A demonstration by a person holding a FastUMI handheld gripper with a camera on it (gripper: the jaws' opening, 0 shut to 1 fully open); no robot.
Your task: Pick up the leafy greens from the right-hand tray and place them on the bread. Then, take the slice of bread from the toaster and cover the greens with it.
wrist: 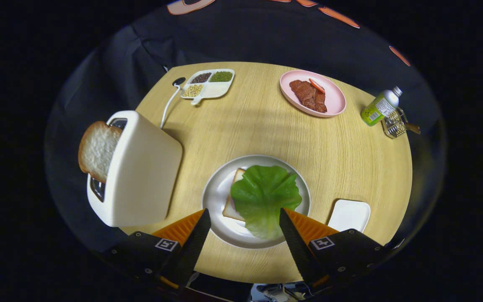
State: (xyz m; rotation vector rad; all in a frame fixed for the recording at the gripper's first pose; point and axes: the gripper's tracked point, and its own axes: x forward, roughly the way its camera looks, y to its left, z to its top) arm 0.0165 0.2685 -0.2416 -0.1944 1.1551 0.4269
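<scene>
A green lettuce leaf lies on a slice of bread in the round white plate, just ahead of my fingers; the bread peeks out along the leaf's left side. My gripper hovers above the plate's near rim, open, with nothing between its fingers. To the left stands a white toaster with a second slice of bread sticking up out of its slot. A small white rectangular tray sits empty to the right of the plate.
Beyond the plate are a divided white dish of beans and grains, and a pink plate holding meat slices. A green-labelled bottle and a wire basket stand at the far right edge. The toaster's white cord runs back along the table.
</scene>
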